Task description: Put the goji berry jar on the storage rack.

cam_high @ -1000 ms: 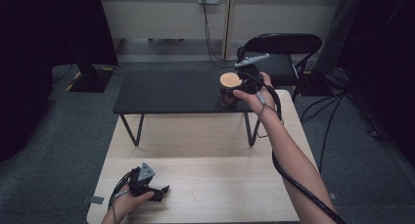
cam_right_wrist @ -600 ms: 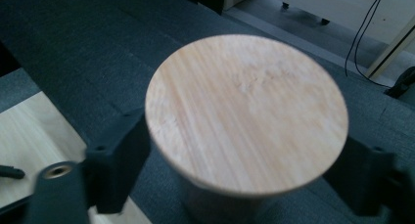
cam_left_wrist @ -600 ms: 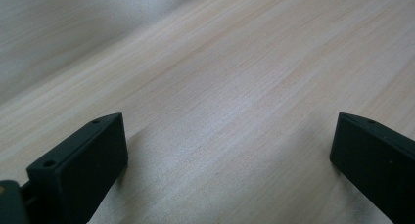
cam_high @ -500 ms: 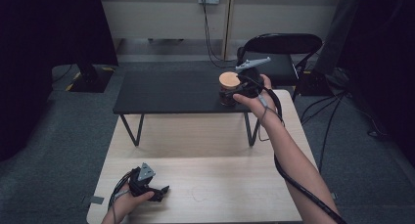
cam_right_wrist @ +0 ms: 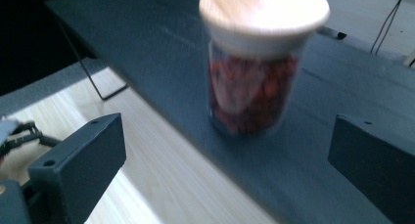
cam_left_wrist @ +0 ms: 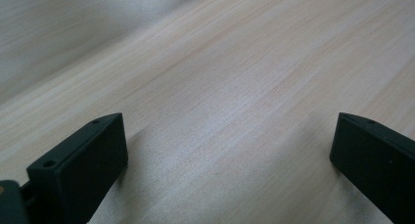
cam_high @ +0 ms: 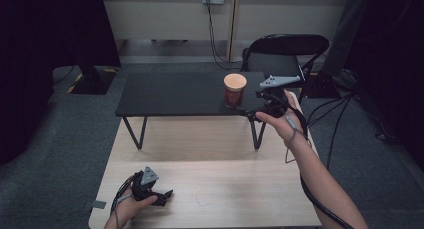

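Observation:
A clear jar [cam_high: 234, 90] with a pale wooden lid and red contents stands upright near the right end of the low black table [cam_high: 170, 94]. In the right gripper view the jar [cam_right_wrist: 259, 62] stands ahead of the wide-apart jaws, free of them. My right gripper [cam_high: 250, 111] is open, just right of and nearer than the jar. My left gripper [cam_high: 162, 196] rests open on the wooden table [cam_high: 225, 189] at the near left; in the left gripper view its jaws stand far apart over bare wood [cam_left_wrist: 220, 111].
A black chair [cam_high: 285, 54] stands behind the black table's right end. Cables [cam_high: 340, 114] run over the grey floor at the right. A dark stand base [cam_high: 90, 79] sits at the far left.
My right gripper has let go of the jar and drawn back toward me and to the right. The jar stays standing on the black table. The left gripper has not moved.

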A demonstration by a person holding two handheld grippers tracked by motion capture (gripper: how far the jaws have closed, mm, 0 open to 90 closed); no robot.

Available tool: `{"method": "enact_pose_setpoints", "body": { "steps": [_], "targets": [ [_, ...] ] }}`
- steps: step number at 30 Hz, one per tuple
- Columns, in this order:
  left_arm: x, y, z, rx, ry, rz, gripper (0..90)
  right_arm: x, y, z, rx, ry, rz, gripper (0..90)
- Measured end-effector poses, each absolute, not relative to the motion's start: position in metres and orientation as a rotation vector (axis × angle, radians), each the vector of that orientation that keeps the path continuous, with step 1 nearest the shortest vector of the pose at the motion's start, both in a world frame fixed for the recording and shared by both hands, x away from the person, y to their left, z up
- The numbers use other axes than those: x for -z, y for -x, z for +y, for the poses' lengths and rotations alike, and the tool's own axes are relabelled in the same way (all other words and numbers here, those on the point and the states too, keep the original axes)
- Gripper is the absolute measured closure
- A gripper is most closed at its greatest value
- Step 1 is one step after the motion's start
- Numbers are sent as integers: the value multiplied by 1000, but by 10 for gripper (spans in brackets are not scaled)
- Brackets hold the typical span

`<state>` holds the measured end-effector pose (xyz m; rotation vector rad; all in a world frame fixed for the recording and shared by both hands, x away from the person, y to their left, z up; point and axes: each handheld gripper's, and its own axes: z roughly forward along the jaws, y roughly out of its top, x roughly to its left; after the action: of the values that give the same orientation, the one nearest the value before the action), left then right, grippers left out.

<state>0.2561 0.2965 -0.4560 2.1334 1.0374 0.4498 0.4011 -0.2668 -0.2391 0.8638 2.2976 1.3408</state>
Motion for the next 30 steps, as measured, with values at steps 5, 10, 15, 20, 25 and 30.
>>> {"method": "enact_pose_setpoints", "body": {
  "steps": [5, 10, 15, 20, 25, 30],
  "targets": [
    [454, -257, 297, -454, -2151, 1028, 0, 253, -383, -288, -1368, -854, 2298, 0],
    [454, -257, 297, -454, -2153, 1027, 0, 265, -367, -303, -1372, -835, 2305, 0],
    [454, -257, 297, -454, -2153, 1028, 0, 281, -353, -315, -1367, -831, 2325, 0],
    [454, -257, 297, -454, -2151, 1028, 0, 301, -341, -327, -1382, -836, 2341, 0],
    [454, -257, 297, -453, -2150, 1029, 0, 326, -331, -337, -1396, -846, 2368, 0],
    [454, -257, 297, -454, -2152, 1028, 0, 348, -322, -343, -1400, -873, 2376, 0]
  ]
}}
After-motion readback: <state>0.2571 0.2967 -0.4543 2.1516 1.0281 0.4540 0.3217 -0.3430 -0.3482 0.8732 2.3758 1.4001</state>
